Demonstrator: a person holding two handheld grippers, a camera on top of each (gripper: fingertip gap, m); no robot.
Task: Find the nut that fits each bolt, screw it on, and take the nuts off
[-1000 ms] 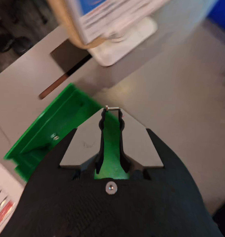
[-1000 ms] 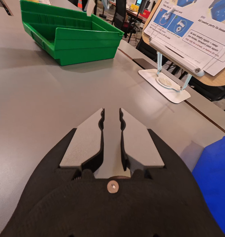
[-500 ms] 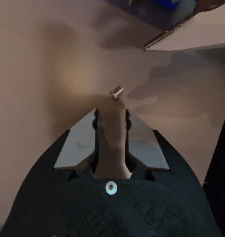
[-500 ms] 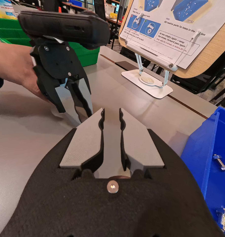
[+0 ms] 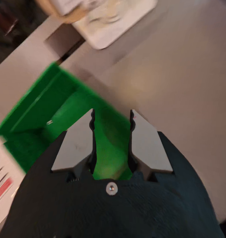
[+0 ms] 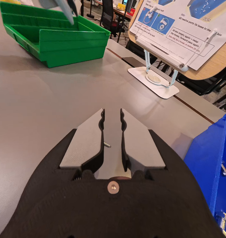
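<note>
My left gripper (image 5: 111, 110) is open and empty, hovering over the green bin (image 5: 32, 103); the view is blurred by motion. A small silver part (image 5: 50, 122) lies in that bin. My right gripper (image 6: 112, 109) is narrowly open and empty, low over the grey table (image 6: 45, 103). A small silver bolt (image 6: 107, 145) lies on the table under it, showing in the gap between its fingers, partly hidden by the left finger. The left gripper also shows, blurred, above the green bin (image 6: 71, 49) in the right wrist view (image 6: 69, 12).
A blue bin (image 6: 206, 154) at the right edge holds loose bolts (image 6: 225, 171). An instruction board on a white stand (image 6: 154, 82) is at the back right, its base also in the left wrist view (image 5: 116, 23). A white card (image 5: 3, 173) lies left of the green bin. The gap from one gripper's tips to the other's is roughly 30 cm.
The left gripper carried a bolt from the green bin to the table by the right gripper, let it go, opened wider and swung back over the green bin. The right gripper stayed narrowly open.
</note>
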